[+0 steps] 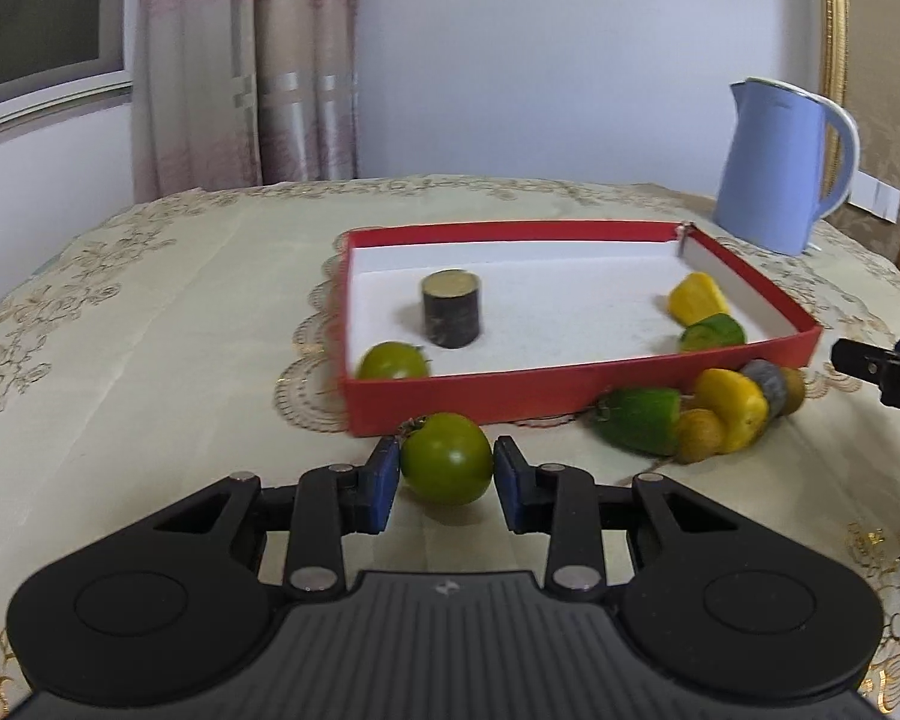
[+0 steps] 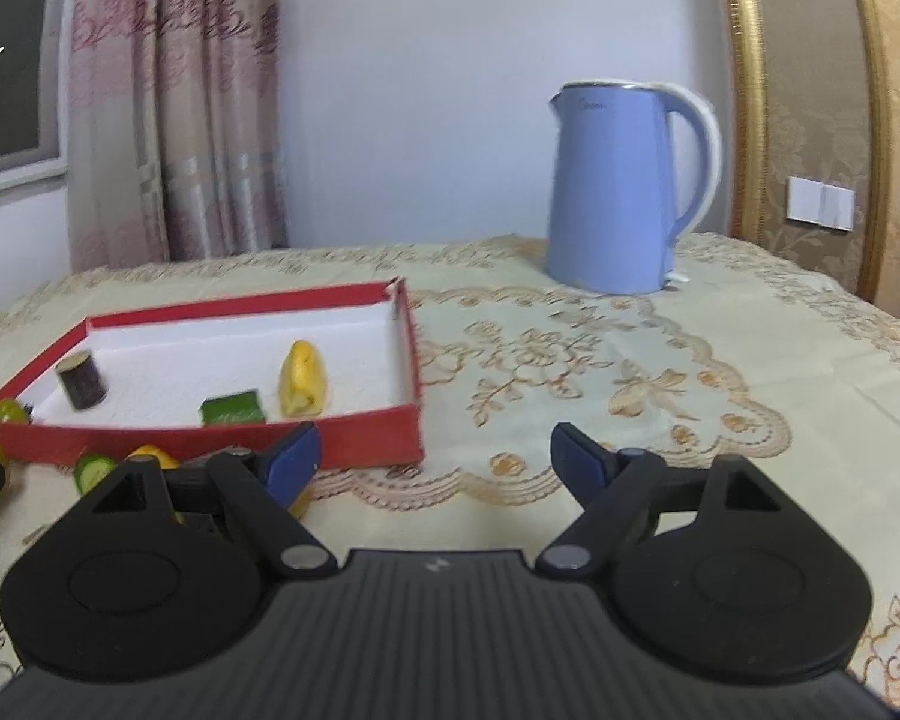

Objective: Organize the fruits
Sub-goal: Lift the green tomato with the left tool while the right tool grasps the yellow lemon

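A pale wall [image 2: 420,90] rises behind the table [image 2: 720,360], which wears a cream cloth with gold floral embroidery. At the left, a pink patterned curtain [image 2: 168,120] hangs beside a dark window [image 1: 30,12]. A gold-framed panel [image 2: 810,120] stands at the right.

The red tray's [image 1: 450,405] near wall blocks the way; its middle lies open.

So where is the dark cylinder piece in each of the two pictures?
Left wrist view: the dark cylinder piece stands upright in the red box, centre-left of the picture.
Right wrist view: the same piece sits at the far left, inside the box's left end.
Shared landmark: the blue kettle behind the box.
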{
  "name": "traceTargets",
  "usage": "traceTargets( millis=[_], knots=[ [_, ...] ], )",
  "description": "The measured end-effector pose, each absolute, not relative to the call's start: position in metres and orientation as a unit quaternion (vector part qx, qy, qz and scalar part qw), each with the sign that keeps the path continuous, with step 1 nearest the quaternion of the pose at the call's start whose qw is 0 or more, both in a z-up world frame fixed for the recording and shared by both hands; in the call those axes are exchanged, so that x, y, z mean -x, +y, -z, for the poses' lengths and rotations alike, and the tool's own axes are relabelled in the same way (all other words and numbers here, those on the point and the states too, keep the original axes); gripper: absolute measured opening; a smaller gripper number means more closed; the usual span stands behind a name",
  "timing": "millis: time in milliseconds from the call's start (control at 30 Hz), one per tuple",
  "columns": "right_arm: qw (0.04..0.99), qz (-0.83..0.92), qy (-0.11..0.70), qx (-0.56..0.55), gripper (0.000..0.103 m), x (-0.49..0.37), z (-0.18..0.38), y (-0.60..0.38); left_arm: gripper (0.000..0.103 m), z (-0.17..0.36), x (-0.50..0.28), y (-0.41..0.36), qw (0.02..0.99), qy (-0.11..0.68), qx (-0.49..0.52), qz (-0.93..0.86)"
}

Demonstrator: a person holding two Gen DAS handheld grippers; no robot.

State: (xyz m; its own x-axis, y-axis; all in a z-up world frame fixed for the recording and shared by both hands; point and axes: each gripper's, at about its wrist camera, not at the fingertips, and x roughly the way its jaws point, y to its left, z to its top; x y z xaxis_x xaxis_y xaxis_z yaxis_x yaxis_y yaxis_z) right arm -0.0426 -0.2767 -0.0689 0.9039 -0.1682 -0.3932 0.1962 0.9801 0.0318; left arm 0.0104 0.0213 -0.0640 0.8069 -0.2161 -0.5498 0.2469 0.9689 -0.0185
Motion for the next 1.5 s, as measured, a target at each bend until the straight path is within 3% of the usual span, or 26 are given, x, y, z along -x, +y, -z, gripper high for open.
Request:
traceTargets(
  millis=[867,967,1200,1333,1500],
  knots=[
    [0.968,0.044,0.239,0.057,0.076,0.02,0.072,-0.238,0.033,0.068,-0.013,0.032,0.949,0.291,-0.005,0.125],
    [0.965,0.038,0.255,0.054,0.066,0.021,0.073,-0.239,0.033,0.068,-0.012,0.033,0.949,0.291,-0.006,0.126],
    [0.963,0.045,0.256,0.067,0.066,0.016,0.075,-0.237,0.033,0.068,-0.012,0.033,0.948,0.292,-0.003,0.127],
    [0.962,0.027,0.258,0.082,0.051,0.012,0.073,-0.233,0.033,0.068,-0.011,0.033,0.948,0.292,-0.002,0.127],
    [0.961,0.008,0.26,0.089,0.051,0.005,0.073,-0.236,0.033,0.067,-0.011,0.033,0.948,0.292,-0.003,0.128]
  ],
)
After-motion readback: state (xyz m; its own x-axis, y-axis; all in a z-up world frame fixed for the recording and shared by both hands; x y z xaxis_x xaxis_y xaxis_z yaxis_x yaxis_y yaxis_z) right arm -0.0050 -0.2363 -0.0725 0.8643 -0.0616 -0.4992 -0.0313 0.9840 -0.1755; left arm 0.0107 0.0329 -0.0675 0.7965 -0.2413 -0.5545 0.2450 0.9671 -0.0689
